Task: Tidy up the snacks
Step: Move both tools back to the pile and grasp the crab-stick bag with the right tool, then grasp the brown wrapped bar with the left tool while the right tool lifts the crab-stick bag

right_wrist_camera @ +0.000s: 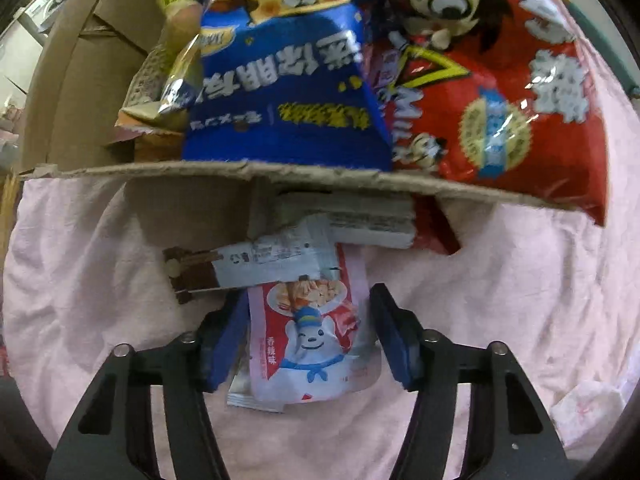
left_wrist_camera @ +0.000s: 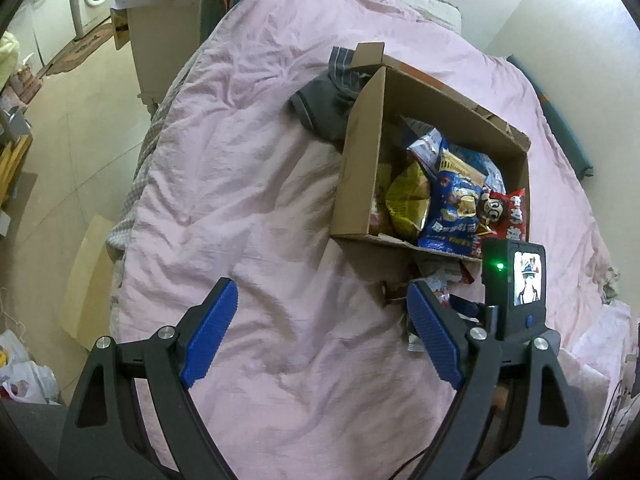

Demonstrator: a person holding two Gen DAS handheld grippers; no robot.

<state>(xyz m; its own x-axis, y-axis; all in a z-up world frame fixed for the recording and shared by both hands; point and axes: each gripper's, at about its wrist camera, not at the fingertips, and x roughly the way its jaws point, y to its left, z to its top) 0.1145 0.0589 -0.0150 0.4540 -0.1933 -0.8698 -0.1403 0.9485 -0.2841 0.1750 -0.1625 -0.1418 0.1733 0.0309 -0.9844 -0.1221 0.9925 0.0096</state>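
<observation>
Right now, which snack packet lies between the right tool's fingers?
The small pink-and-white packet with the cartoon bear, on the pink bedding outside the box. The brown-and-white bar lies beyond the right tool.

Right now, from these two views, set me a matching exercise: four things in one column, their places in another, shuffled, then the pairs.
1. blue bag
2. red bag
3. pink packet
4. left tongs

A. over bare pink bedding, nothing between
B. hanging over the cardboard box front edge
C. on the bed between the right tongs
D. in the box, left of the red one

Pairs: 1-D, 2-B, 3-C, 4-A
</observation>
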